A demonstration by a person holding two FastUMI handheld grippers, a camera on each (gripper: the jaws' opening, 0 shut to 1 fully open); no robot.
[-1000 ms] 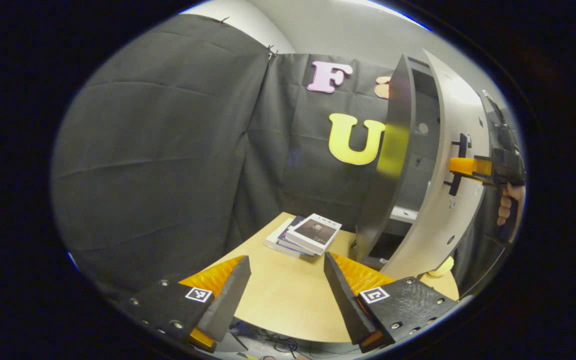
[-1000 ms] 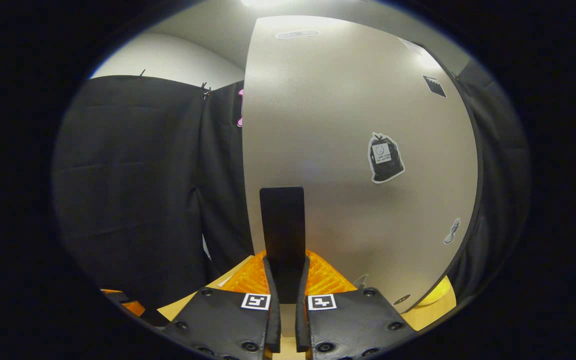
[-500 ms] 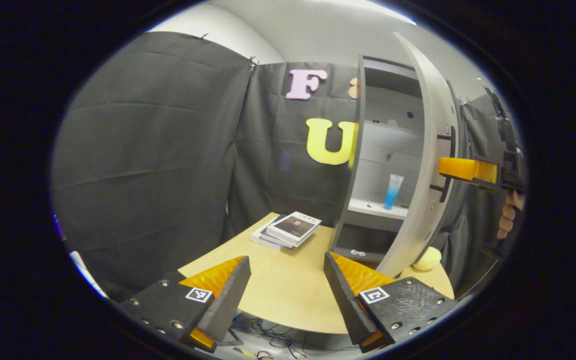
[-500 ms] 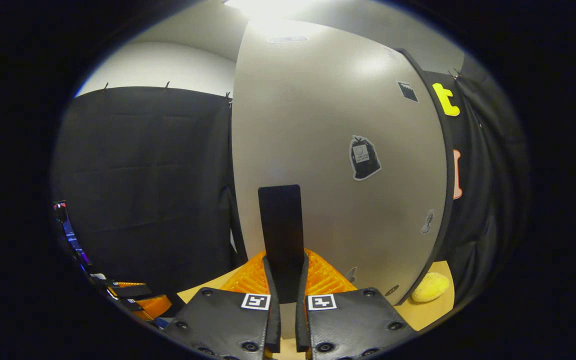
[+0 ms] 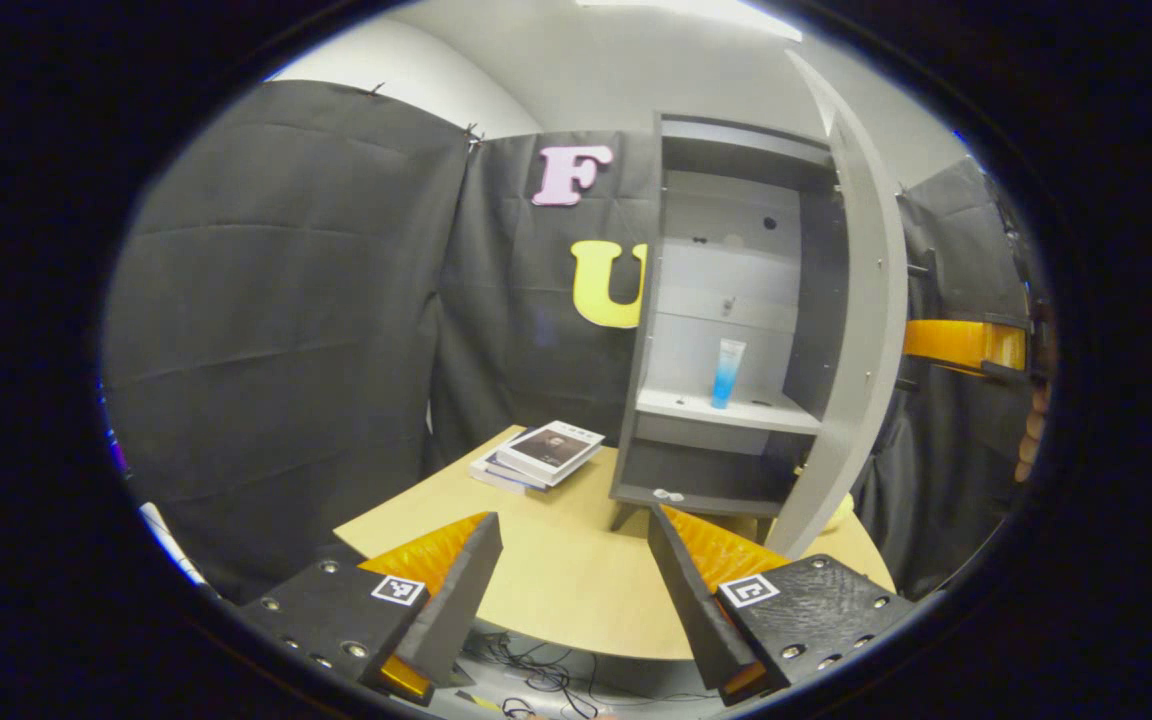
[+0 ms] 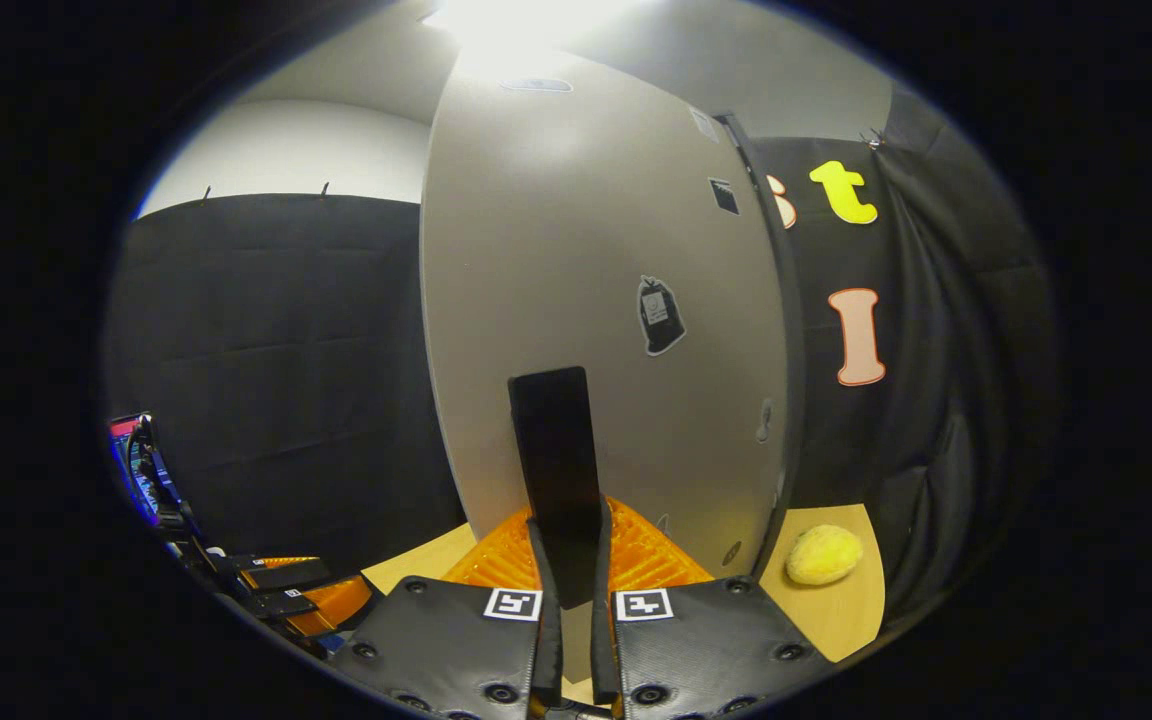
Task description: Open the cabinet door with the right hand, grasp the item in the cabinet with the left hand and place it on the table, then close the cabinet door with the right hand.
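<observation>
The grey cabinet (image 5: 726,160) stands on the table with its door (image 5: 861,330) swung wide open to the right. On the middle shelf, a blue and white tube (image 5: 726,372) stands upright. My left gripper (image 5: 576,560) hovers open over the table's near edge, well short of the cabinet. My right gripper (image 6: 568,540) is shut on the door's black handle (image 6: 558,450), facing the door's (image 6: 576,250) outer side. In the left gripper view, the right gripper (image 5: 956,343) reaches in from behind the door, held by a hand.
A stack of books (image 5: 539,453) lies on the wooden table (image 5: 556,580) left of the cabinet. A yellow lumpy ball (image 6: 824,554) sits on the table by the door's hinge side. A small white thing (image 5: 669,494) rests on the cabinet's bottom shelf.
The door has swung further open with my right gripper on its handle. The cabinet's inside and the tube have come into full view. The left gripper stays open.
</observation>
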